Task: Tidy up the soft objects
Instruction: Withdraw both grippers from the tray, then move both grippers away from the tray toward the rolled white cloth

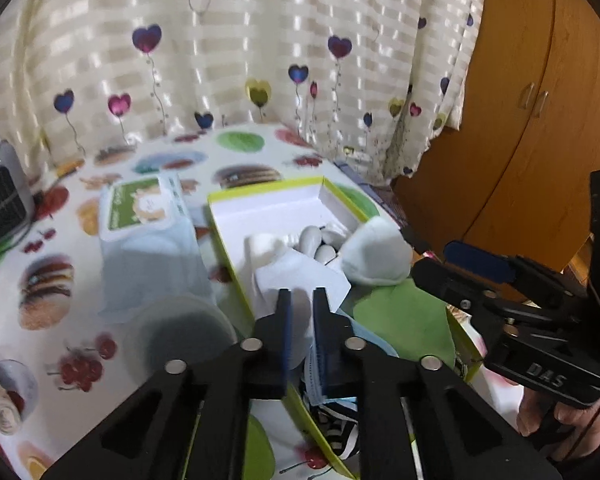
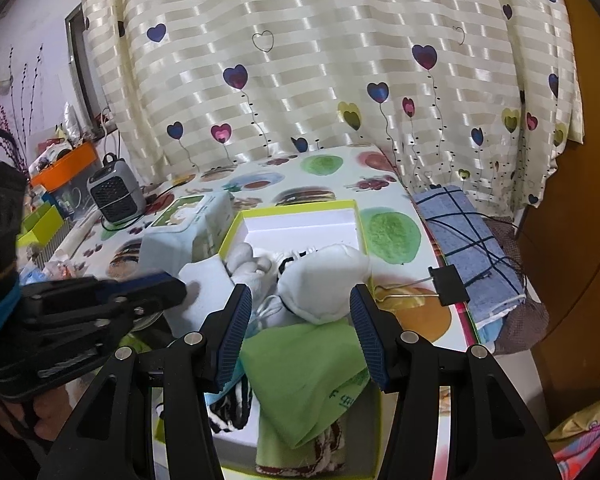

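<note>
Two grippers, left gripper jaws clamped on white cloth, right gripper jaws apart.

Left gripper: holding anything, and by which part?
Left gripper is shut on the white cloth, pinching its near edge. Right gripper holds nothing.

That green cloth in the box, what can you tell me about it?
The green cloth is a plain, bright lime piece of soft, thin fabric, loosely folded and rumpled, with small darker green printing near one edge. It lies in the near part of the white-lined box with yellow-green walls, draped over a brown-and-white patterned fabric. A white rolled bundle sits at its far edge and a black-and-white striped cloth lies beside it. The right tool is open above it, not pressing on it.
</note>
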The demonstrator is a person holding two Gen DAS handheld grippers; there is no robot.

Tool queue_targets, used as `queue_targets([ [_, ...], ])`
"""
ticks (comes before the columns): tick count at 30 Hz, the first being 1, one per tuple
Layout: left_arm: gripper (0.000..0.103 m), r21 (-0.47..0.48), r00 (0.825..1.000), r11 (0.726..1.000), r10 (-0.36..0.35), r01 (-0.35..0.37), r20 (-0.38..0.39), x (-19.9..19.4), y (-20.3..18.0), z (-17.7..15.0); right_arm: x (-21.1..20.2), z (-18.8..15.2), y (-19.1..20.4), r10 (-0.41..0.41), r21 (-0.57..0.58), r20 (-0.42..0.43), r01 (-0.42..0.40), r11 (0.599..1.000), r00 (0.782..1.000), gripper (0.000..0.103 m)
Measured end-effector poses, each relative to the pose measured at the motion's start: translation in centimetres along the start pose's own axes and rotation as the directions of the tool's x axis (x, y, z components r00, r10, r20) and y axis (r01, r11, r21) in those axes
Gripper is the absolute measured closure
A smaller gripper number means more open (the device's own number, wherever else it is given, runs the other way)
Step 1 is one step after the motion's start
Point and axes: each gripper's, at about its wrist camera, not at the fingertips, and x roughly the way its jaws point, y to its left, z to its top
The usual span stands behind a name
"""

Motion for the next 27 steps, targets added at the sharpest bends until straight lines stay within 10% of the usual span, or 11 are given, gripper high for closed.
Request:
queue_targets([
  [12, 0.100, 0.029, 1.000, 1.000, -0.013, 0.013, -0.023, 2.9, -1.1, 0.7, 0.0, -0.1, -0.2, -0.005, 0.014, -0.006, 0.005, 1.000, 1.000, 0.051],
  [27, 0.080, 0.034, 0.994, 0.999, 0.025, -0.029, 0.102, -5.1, -0.8, 0.1, -2.9, 0.2, 2.6, 0.017, -0.025, 0.037, -0.016, 1.000, 0.999, 0.050],
])
